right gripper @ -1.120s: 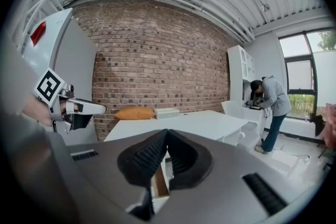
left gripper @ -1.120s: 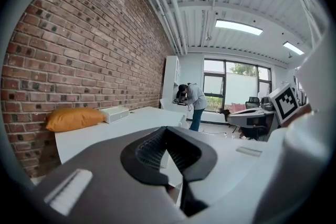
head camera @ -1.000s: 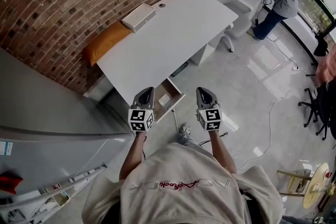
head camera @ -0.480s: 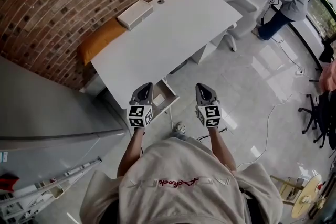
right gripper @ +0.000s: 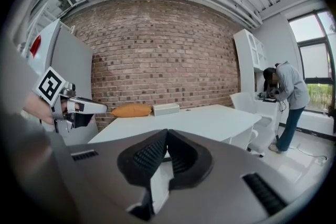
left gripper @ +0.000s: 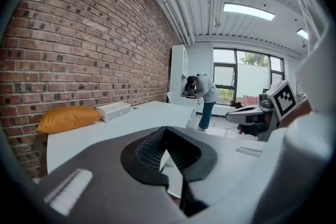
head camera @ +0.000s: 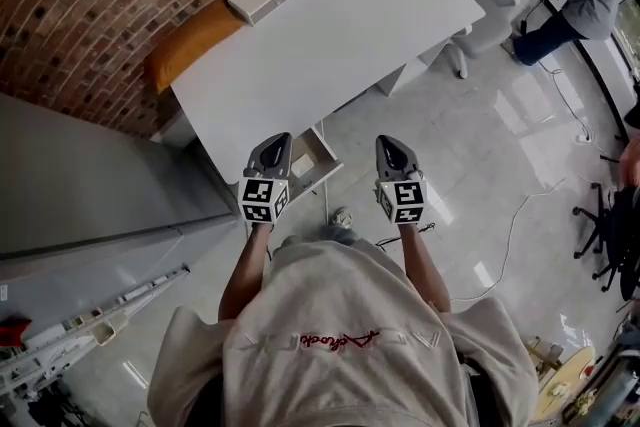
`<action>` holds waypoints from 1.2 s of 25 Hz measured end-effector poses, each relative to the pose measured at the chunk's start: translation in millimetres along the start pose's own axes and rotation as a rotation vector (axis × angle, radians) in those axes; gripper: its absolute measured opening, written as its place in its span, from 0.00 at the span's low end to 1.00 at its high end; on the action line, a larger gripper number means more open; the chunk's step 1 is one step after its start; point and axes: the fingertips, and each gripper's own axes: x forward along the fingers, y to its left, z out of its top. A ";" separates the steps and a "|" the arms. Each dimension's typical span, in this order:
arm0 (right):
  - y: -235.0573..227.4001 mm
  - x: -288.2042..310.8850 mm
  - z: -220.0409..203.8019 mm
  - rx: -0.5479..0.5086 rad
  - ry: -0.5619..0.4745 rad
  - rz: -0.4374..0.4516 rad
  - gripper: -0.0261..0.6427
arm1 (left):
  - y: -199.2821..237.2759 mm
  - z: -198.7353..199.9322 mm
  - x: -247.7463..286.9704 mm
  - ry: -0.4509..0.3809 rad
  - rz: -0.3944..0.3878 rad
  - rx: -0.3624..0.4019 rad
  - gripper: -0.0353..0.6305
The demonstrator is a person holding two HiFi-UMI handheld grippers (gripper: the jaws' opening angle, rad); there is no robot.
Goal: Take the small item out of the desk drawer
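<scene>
I am holding the left tongs and the right tongs pressed together, empty, with the open white desk drawer lying just ahead between them under the white table, nearer the left, its small item indistinct inside.

Bare floor lies open from your 12 to 3 o'clock, crossed only by a thin cable. At 11 o'clock the drawer juts from under the desk edge, open from above. A grey cabinet walls off your 9 o'clock.
</scene>
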 end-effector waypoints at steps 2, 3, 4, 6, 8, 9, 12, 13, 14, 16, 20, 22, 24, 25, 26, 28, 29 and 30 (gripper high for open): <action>2.8 3.7 -5.2 0.005 0.011 0.016 0.06 | 2.2 -4.2 -1.1 0.011 0.008 0.000 0.07; 4.9 5.5 -7.7 0.006 0.016 0.023 0.06 | 3.7 -6.2 -1.9 0.015 0.011 -0.002 0.07; 6.5 7.5 -10.1 0.007 0.022 0.028 0.06 | 5.0 -7.9 -2.3 0.018 0.014 -0.004 0.07; 8.7 12.2 -13.7 0.009 0.030 0.034 0.06 | 7.7 -10.4 -1.9 0.021 0.015 -0.006 0.07; 13.4 15.1 -17.3 0.016 0.036 0.035 0.06 | 10.2 -14.5 -2.9 0.028 0.009 -0.007 0.07; 16.8 16.0 -19.9 0.019 0.041 0.035 0.06 | 11.6 -17.6 -3.9 0.032 0.005 -0.008 0.07; 27.8 21.9 -27.3 0.023 0.051 0.031 0.06 | 18.4 -28.4 -5.0 0.039 -0.010 -0.020 0.07; 31.3 22.5 -30.3 0.025 0.055 0.026 0.06 | 19.7 -32.5 -5.7 0.042 -0.018 -0.024 0.07; 34.9 21.6 -34.1 0.030 0.061 0.019 0.06 | 19.7 -37.1 -7.0 0.047 -0.029 -0.028 0.07; 41.8 19.5 -41.4 0.044 0.073 0.003 0.06 | 19.6 -46.1 -9.1 0.060 -0.054 -0.033 0.07; 56.8 18.9 -55.3 0.069 0.089 -0.016 0.06 | 22.9 -62.4 -11.5 0.084 -0.088 -0.035 0.07; 62.3 21.2 -62.7 0.079 0.093 -0.020 0.06 | 26.0 -68.9 -9.7 0.090 -0.098 -0.034 0.07; 68.6 24.7 -70.5 0.087 0.101 -0.018 0.06 | 30.1 -76.6 -9.0 0.098 -0.102 -0.035 0.07; 71.9 26.0 -74.7 0.090 0.107 -0.016 0.06 | 31.8 -81.5 -9.3 0.103 -0.102 -0.036 0.07; 74.4 27.1 -78.9 0.094 0.115 -0.014 0.06 | 33.0 -86.6 -9.4 0.109 -0.102 -0.039 0.07; 77.1 30.5 -86.3 0.100 0.133 -0.012 0.06 | 34.7 -96.5 -8.1 0.119 -0.103 -0.048 0.07; 77.8 32.8 -89.5 0.100 0.136 -0.010 0.06 | 35.3 -101.3 -7.5 0.125 -0.104 -0.052 0.07; 78.5 34.7 -93.2 0.101 0.133 -0.008 0.06 | 35.3 -106.5 -7.5 0.132 -0.104 -0.057 0.07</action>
